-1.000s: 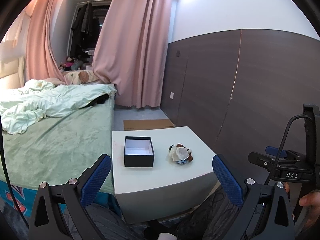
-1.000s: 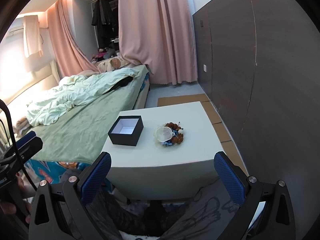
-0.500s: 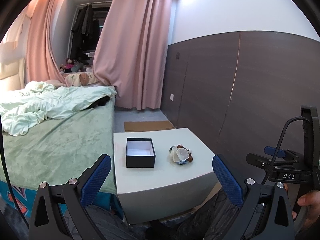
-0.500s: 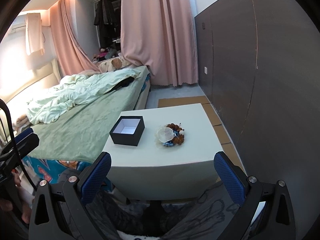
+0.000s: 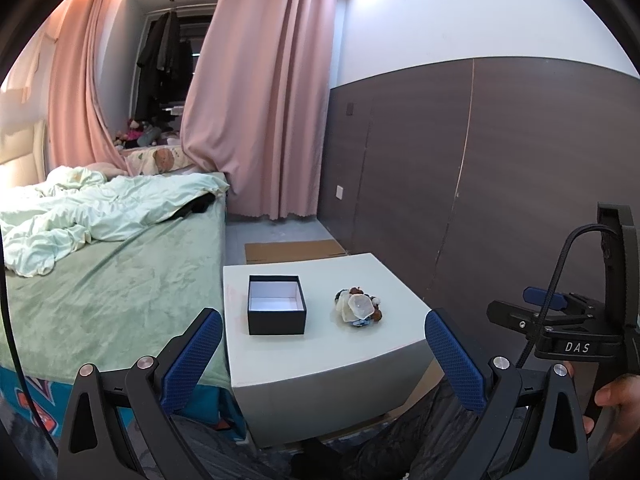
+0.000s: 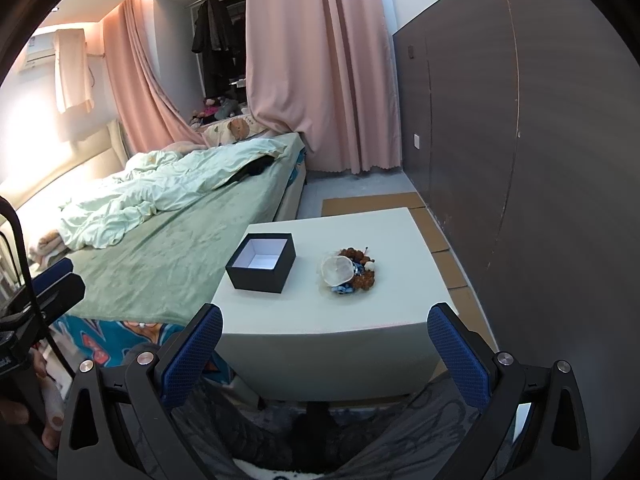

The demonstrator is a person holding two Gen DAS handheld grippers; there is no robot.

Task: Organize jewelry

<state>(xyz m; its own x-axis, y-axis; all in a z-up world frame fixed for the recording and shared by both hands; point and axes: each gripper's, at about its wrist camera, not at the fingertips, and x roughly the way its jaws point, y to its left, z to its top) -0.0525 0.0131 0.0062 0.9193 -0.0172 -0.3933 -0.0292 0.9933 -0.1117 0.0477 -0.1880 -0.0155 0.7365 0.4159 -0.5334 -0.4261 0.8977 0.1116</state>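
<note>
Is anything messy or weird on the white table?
Yes. The jewelry lies in a tangled heap on the white table, beads and a pale shell-like piece jumbled together, beside the open black box, which is empty. Nothing looks spilled or broken.

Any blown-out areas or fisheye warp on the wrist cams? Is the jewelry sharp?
Right wrist: upper-left wall blown out by warm light, wall panels bowed. Left wrist: even light, panel edge curved. Jewelry pile is fairly sharp in both views but too small to separate pieces.
</note>
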